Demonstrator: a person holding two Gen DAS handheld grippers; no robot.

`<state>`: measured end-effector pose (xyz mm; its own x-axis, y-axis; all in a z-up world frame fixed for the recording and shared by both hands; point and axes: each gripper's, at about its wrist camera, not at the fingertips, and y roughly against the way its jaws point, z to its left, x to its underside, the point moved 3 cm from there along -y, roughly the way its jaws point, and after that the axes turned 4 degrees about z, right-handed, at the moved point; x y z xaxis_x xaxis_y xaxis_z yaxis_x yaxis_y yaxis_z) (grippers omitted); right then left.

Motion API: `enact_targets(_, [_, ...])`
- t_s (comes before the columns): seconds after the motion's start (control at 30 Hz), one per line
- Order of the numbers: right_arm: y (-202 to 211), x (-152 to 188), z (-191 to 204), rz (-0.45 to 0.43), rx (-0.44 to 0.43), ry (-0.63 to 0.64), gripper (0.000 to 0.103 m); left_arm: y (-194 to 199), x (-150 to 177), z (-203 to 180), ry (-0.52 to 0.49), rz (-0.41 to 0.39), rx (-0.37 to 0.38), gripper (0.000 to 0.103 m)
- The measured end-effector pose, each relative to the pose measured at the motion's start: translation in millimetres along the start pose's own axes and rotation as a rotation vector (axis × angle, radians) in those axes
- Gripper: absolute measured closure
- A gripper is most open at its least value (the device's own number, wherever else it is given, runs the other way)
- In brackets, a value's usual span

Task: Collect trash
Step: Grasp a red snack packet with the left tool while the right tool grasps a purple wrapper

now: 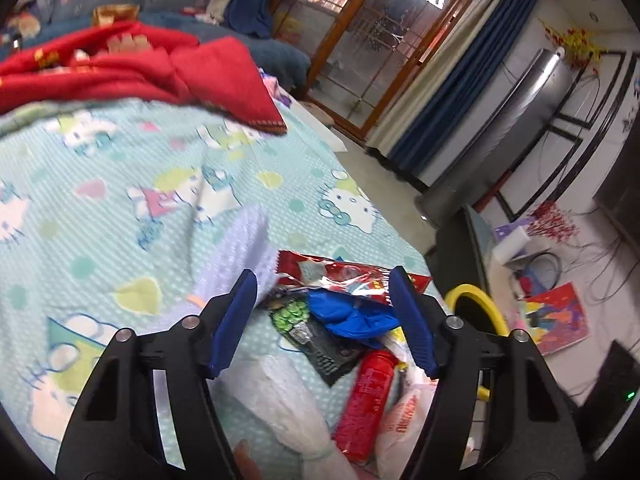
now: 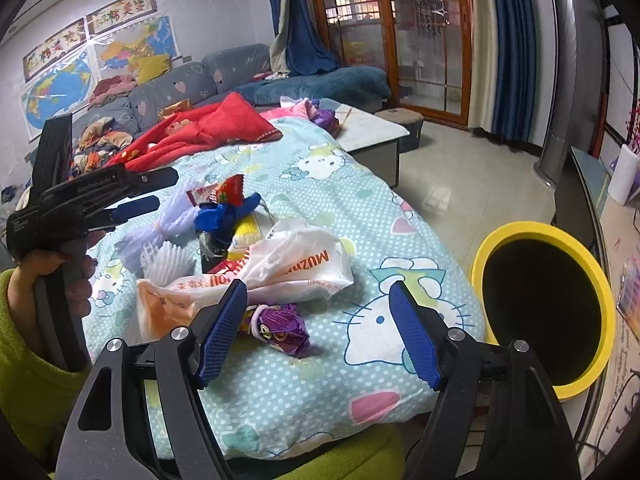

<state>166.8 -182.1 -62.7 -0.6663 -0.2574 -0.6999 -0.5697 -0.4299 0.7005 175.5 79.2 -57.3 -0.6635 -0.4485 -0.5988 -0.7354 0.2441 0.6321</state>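
A heap of trash lies on a Hello Kitty blanket point(image 2: 320, 380): a red snack wrapper point(image 1: 340, 270), a blue crumpled piece point(image 1: 348, 314), a dark wrapper point(image 1: 328, 354), a red tube point(image 1: 364, 400), white plastic bags point(image 2: 296, 264), white foam netting point(image 2: 168, 258) and a purple foil wrapper point(image 2: 280, 330). My left gripper point(image 1: 322, 322) is open and empty just above the heap; it also shows in the right wrist view point(image 2: 148, 192). My right gripper point(image 2: 318, 334) is open and empty, with the purple wrapper between its fingers. A yellow-rimmed bin point(image 2: 544, 308) stands at the right.
A red blanket point(image 2: 208, 128) lies at the far end of the covered table. A sofa point(image 2: 208, 80) stands behind, a low white table point(image 2: 372, 128) beyond, glass doors point(image 2: 400, 32) further back. A tower fan point(image 1: 492, 128) and a shelf point(image 1: 540, 300) with clutter are at the right.
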Motion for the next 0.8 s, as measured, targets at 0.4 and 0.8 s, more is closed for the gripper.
enact_targets(0.4, [-30.8,0.0,3.6,0.057,-0.041,0.012,0.033,-38.1,-10.3,21.7,0.222,0.058,0.067,0.044])
enact_targets(0.8, [-45.2,14.3,17.4,0.144,-0.192,0.043,0.070,-43.3,-9.9,18.3,0.232,0.064,0.078,0.079])
